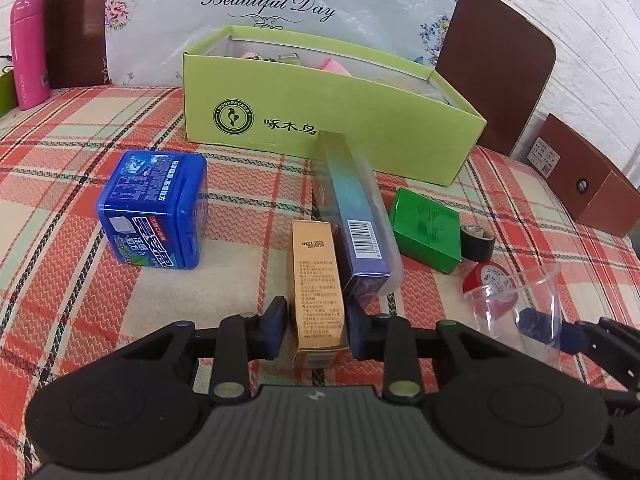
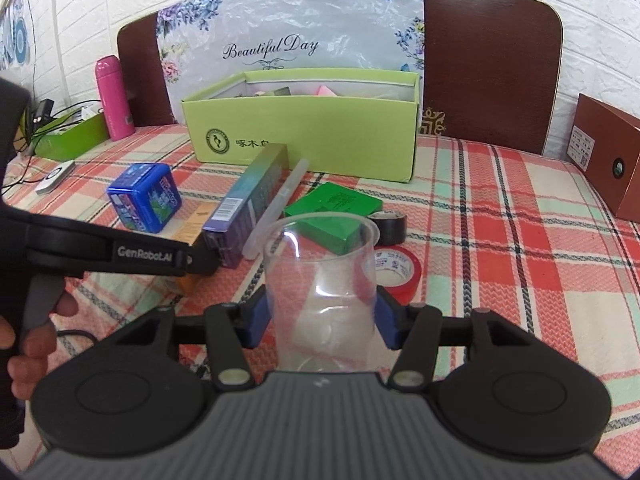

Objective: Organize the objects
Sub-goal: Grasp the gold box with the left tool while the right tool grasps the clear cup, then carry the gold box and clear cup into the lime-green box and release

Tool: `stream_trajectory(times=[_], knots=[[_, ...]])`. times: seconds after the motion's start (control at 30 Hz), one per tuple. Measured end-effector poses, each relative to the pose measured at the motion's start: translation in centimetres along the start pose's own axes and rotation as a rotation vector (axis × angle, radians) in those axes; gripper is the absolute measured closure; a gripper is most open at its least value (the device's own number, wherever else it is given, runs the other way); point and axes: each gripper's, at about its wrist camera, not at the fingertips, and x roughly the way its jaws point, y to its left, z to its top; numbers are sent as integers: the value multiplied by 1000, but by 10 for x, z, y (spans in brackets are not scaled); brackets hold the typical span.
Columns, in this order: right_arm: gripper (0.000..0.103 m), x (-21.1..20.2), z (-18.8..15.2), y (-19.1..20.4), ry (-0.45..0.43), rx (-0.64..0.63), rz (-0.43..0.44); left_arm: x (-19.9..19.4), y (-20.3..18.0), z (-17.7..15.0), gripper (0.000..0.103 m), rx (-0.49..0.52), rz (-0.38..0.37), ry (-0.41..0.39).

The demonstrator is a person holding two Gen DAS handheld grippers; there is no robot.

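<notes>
My left gripper (image 1: 318, 316) is shut on a slim gold box (image 1: 317, 280) that lies on the checked cloth; the right wrist view shows it (image 2: 192, 264) at the left. A long purple-blue box (image 1: 352, 216) lies right beside the gold box, with a clear tube (image 2: 276, 208) along it. My right gripper (image 2: 322, 316) is shut on a clear plastic cup (image 2: 320, 280), also seen in the left wrist view (image 1: 516, 308). An open light-green cardboard box (image 1: 320, 120) with several items inside stands behind.
A blue tin (image 1: 154, 208) stands at the left. A green box (image 1: 426, 232), black tape roll (image 1: 478, 242) and red tape roll (image 2: 396, 270) lie at the right. A pink bottle (image 1: 28, 52) and brown boxes (image 1: 580, 184) stand at the edges.
</notes>
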Motion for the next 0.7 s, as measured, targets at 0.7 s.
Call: stream_trajectory(times=[0.7], knots=[[50,-25,23,14,-96,-33,50,-50,-13,14,78,100,48,-108]])
